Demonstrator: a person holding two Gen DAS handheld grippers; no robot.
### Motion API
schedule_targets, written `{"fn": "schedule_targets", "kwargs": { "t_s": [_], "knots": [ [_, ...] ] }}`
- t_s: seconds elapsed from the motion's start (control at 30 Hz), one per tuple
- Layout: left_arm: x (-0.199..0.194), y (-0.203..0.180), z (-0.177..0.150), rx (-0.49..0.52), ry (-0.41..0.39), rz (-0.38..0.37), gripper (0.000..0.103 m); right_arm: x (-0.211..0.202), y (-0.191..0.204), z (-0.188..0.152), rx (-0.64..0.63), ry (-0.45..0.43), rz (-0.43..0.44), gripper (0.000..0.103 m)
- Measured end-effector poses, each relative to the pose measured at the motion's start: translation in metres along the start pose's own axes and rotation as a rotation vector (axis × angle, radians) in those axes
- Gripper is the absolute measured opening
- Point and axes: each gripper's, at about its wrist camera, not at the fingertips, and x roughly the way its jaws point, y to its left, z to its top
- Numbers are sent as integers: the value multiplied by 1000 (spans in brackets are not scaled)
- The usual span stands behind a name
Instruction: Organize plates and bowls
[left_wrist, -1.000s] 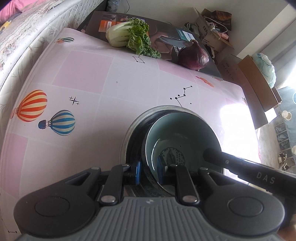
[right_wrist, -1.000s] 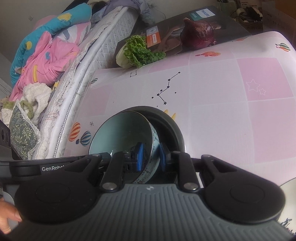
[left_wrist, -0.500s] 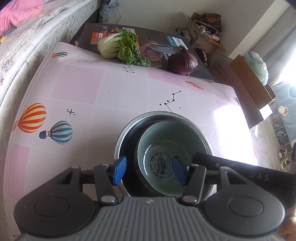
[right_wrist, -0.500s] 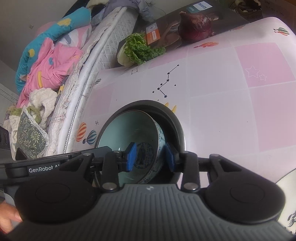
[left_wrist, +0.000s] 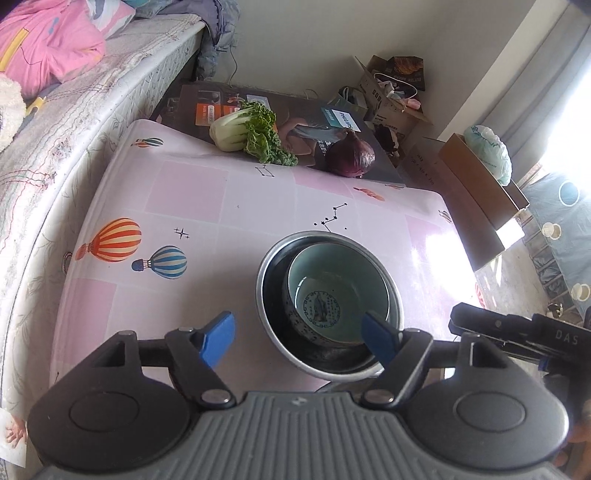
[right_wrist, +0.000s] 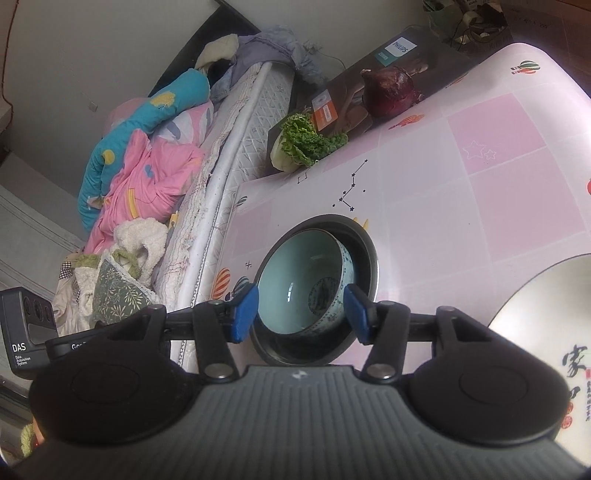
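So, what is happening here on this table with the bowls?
A person works with a gripper in each hand. The pale blue ceramic bowl sits tilted inside the metal bowl on the pink tablecloth. The left gripper and right gripper hover over the stack, jaws opening, gripping nothing. A white plate lies at the right. A leafy cabbage and a red onion lie at the far edge.
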Motion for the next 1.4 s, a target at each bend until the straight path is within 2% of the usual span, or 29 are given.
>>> {"fn": "schedule_targets", "kwargs": {
  "t_s": [0.27,0.5,0.63,0.77,1.07,1.23,1.4],
  "knots": [
    [-55,19,-45,36,-46,4,82,-68,11,-59,1,-111,29,51],
    [-91,43,-96,34,-100,27,86,-90,20,-116,15,-149,39,51],
    [-100,59,-125,-8,-103,29,86,-88,25,-148,45,-144,58,51],
    [-109,70,-151,-28,-129,73,86,-80,35,-174,38,-129,47,51],
    [-122,86,-200,-60,-179,166,86,-62,70,-226,-71,-95,16,51],
    [-124,101,-217,-89,-197,189,86,-50,81,-252,-109,-71,11,48],
    [-125,102,-222,-50,-233,222,86,-34,85,-267,-114,-56,3,46]
  ]
}}
